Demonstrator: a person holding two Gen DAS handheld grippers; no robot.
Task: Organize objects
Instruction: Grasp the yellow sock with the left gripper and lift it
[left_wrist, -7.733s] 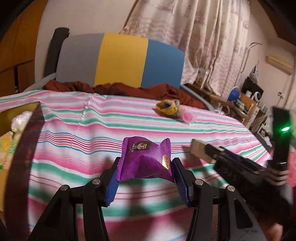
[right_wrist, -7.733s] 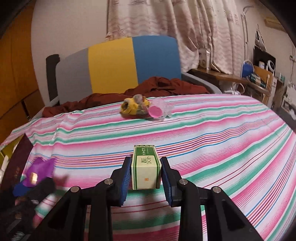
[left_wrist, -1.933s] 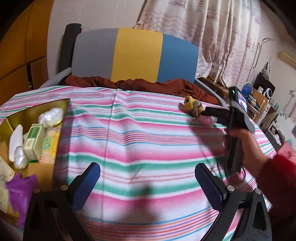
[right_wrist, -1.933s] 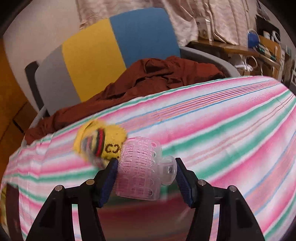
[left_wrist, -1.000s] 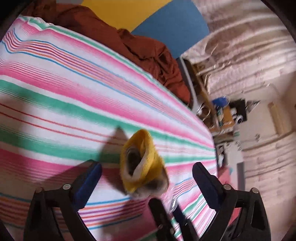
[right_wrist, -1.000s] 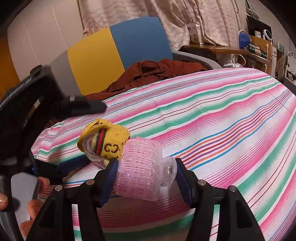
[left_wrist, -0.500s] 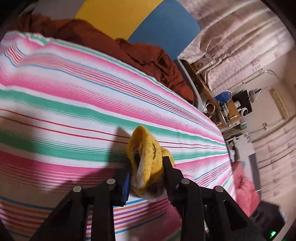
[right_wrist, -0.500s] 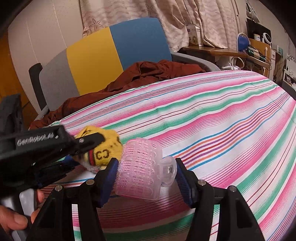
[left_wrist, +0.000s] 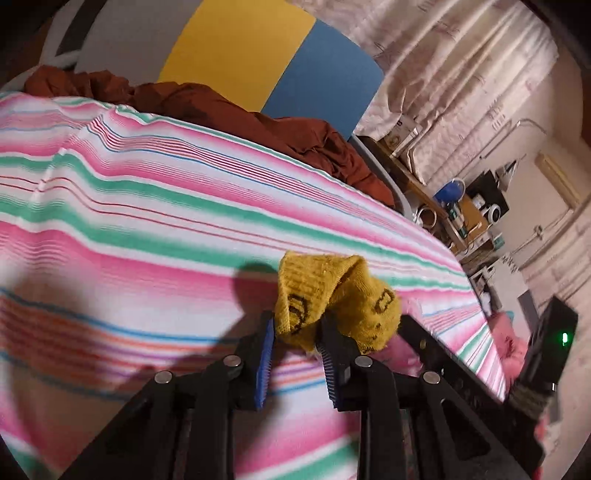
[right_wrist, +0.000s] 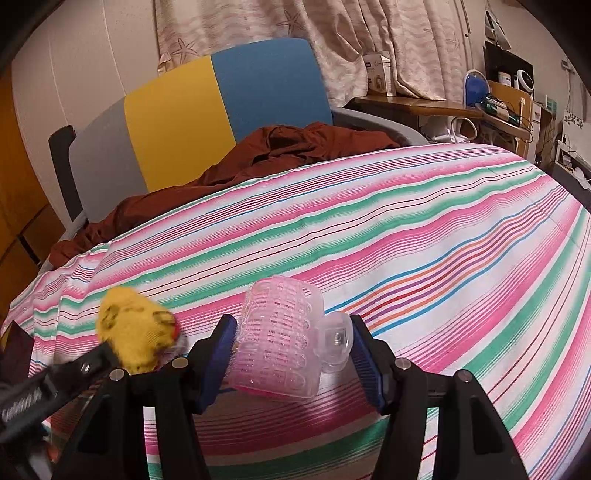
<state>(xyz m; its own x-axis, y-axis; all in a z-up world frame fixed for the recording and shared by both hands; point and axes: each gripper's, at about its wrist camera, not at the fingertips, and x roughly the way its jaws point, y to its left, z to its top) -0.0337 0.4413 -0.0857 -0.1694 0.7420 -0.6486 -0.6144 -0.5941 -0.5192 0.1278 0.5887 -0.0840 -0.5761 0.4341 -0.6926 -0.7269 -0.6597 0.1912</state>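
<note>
yellow sock in left claw

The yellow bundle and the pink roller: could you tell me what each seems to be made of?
Yellow bundle: knitted fabric, likely a sock; ribbed weave, fuzzy matte surface, soft folds where it is pinched.
Pink roller: translucent glossy plastic, by its moulded rows of slots and the light showing through; its clear clip looks like the same plastic.

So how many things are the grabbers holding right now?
2. The yellow sock is pinched in the left gripper, and the pink curler is clamped in the right gripper. Nothing else is in either grip.
</note>
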